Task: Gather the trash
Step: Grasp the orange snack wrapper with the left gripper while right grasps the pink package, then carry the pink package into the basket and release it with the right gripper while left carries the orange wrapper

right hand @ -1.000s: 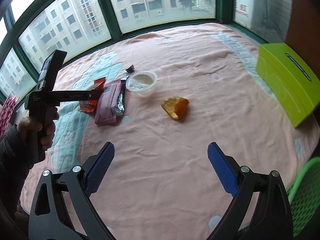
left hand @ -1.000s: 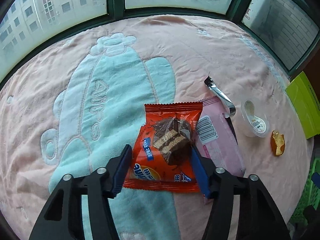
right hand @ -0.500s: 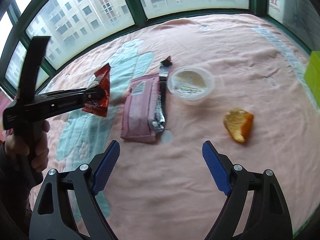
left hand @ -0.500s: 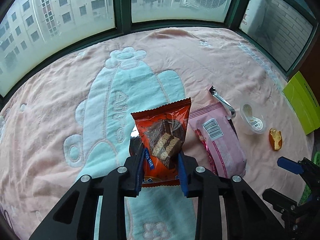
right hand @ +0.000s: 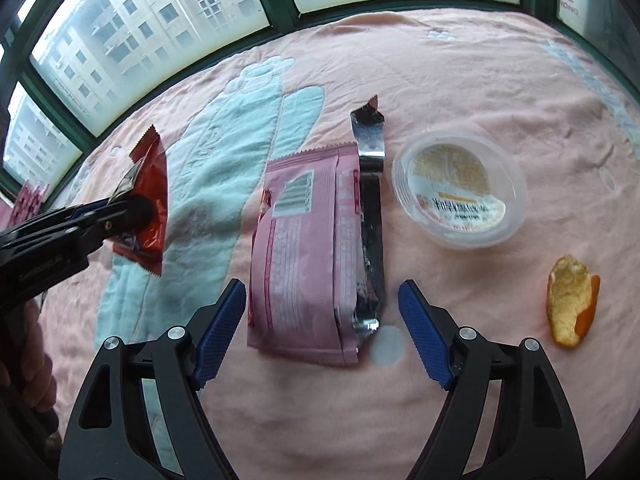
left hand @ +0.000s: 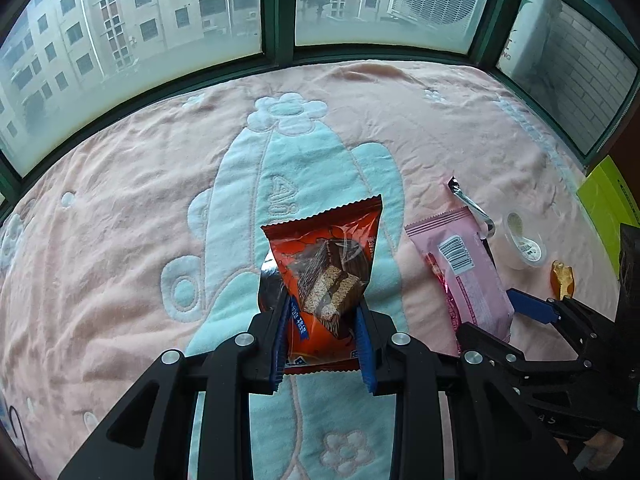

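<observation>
My left gripper point(left hand: 323, 332) is clamped on the lower part of a crinkly orange-red snack wrapper point(left hand: 328, 264) printed with a chocolate wafer, holding it clear of the pink blanket-covered surface point(left hand: 120, 208) with its pale blue embossed figure. My right gripper point(right hand: 322, 330) is spread, its jaws having just been closing, and hangs over the near end of a flat pink foil packet point(right hand: 302, 248) with a barcode; its blue pads are not pressing it. A torn silver-and-black foil strip point(right hand: 372, 208) lies touching the packet's right edge. Just beside that sits a round clear plastic cup point(right hand: 460, 188), and near it, apart, a piece of orange peel point(right hand: 572, 300).
</observation>
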Tool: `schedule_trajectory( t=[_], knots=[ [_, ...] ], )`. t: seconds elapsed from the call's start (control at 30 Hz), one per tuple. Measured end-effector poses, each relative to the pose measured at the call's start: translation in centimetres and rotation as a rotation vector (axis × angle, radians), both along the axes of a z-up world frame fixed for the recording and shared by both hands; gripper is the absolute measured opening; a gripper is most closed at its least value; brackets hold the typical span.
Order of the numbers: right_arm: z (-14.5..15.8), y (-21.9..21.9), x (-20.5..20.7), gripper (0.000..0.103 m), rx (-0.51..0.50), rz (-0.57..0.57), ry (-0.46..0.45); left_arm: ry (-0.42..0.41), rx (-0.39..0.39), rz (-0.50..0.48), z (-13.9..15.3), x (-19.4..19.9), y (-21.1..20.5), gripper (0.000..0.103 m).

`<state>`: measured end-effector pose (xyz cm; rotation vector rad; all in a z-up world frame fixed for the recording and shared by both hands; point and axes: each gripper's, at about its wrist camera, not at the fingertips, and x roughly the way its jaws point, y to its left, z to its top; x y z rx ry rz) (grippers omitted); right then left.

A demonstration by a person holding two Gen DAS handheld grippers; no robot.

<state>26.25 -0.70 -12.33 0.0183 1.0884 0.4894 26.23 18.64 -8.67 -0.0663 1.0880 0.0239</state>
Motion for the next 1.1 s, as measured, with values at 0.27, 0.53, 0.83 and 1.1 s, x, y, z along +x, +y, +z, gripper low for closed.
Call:
schedule_trajectory(
  t=[0.27, 0.53, 0.83, 1.1],
  knots=[
    [0.2, 1.2, -0.8, 0.060, -0.088, 0.014, -0.060, 0.004, 0.000, 0.011, 0.1, -0.4, -0.1, 0.028],
    [1.7, -0.5, -3.8, 0.052, -0.073, 0.044, -0.073, -0.010, -0.002, -0.003, 1.0, -1.9, -1.2, 0.028],
    [5.3, -4.9, -8.9, 0.052, -0.024, 0.039, -0.119, -0.037, -0.009, -0.060, 2.7, -5.1, -5.0, 0.028],
    [7.5, -9.1, -13.0, 0.052, 0.004, 0.009, -0.155, -0.057, -0.021, -0.101, 4.2, -8.0, -8.5, 0.028]
  ],
)
